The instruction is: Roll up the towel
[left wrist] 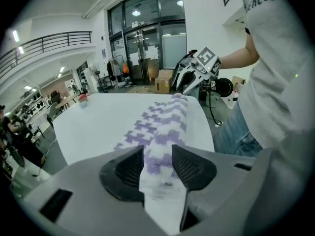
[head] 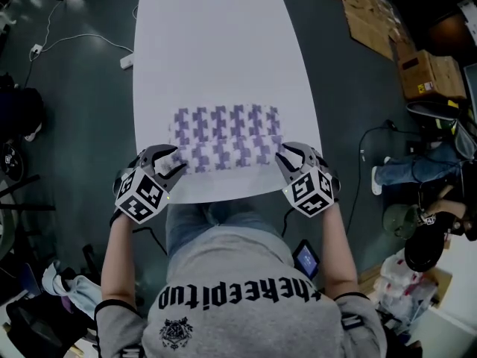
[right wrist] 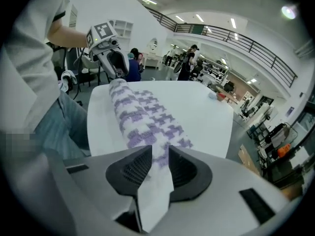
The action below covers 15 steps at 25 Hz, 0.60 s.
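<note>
I'm working over a white table (head: 223, 51) with a rounded near end. The purple-and-white patterned towel (head: 223, 136) lies across it, close to that near end and spanning most of the table's width. Farther along, the table is bare up to one small thing at its far end, too small to identify. Dark floor surrounds the table, with a white cable (head: 74, 39) to its left and cardboard boxes (head: 428, 73) to its right.

Only the gripper views show the room. The left one shows tall glass doors (left wrist: 147, 48) beyond the table, and the right one shows a railed balcony (right wrist: 246, 43) and people standing past the table's far end. They also show the towel's near strip lying thick, as if doubled over, which the head view flattens.

The left gripper (head: 165, 162) sits at the towel's near left corner and the right gripper (head: 292, 159) at its near right corner. Each is part-closed, pinching towel cloth between its ribbed pads, and the left gap is a little wider. A flap of cloth runs back through each pair of jaws.
</note>
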Each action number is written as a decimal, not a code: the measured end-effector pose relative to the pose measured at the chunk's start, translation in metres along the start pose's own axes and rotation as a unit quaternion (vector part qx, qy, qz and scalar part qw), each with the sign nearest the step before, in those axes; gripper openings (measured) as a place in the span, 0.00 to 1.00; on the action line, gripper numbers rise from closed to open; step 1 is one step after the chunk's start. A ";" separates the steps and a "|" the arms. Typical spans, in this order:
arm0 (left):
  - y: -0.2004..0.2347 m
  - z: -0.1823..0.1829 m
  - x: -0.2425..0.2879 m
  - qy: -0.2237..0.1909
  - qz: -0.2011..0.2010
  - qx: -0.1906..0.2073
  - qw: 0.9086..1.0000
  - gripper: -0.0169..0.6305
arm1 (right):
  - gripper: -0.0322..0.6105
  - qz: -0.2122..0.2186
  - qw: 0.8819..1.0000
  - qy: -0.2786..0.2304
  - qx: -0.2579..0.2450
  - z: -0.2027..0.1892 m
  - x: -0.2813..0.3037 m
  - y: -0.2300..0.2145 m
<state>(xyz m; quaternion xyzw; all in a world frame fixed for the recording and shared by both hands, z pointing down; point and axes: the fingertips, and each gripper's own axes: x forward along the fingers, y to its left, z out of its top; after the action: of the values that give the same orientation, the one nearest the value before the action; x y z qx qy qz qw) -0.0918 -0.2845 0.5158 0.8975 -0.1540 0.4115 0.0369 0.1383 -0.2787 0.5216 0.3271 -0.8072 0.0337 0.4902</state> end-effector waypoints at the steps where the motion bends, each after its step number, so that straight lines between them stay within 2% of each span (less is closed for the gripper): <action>1: -0.010 -0.004 0.003 0.007 -0.007 0.004 1.000 0.28 | 0.19 0.013 1.000 0.000 -0.008 -0.003 0.000 0.011; 3: -0.027 -0.015 0.013 0.023 -0.018 0.005 1.000 0.33 | 0.23 0.037 0.999 0.004 -0.013 -0.012 0.006 0.031; 5: -0.037 -0.027 0.025 0.040 -0.020 0.002 0.999 0.38 | 0.26 0.042 0.999 0.015 -0.019 -0.023 0.017 0.040; 11: -0.034 -0.044 0.046 0.099 0.002 0.042 0.994 0.42 | 0.27 0.022 0.997 0.052 -0.060 -0.037 0.041 0.033; 15: -0.026 -0.046 0.051 0.130 0.029 0.070 0.989 0.42 | 0.27 0.002 0.996 0.059 -0.060 -0.033 0.041 0.025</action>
<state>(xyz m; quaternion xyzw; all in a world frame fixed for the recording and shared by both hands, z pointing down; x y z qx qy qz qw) -0.0859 -0.2635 0.5857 0.8318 -0.1445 0.5357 -0.0177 0.1369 -0.2668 0.5789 0.2925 -0.7781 0.0054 0.5558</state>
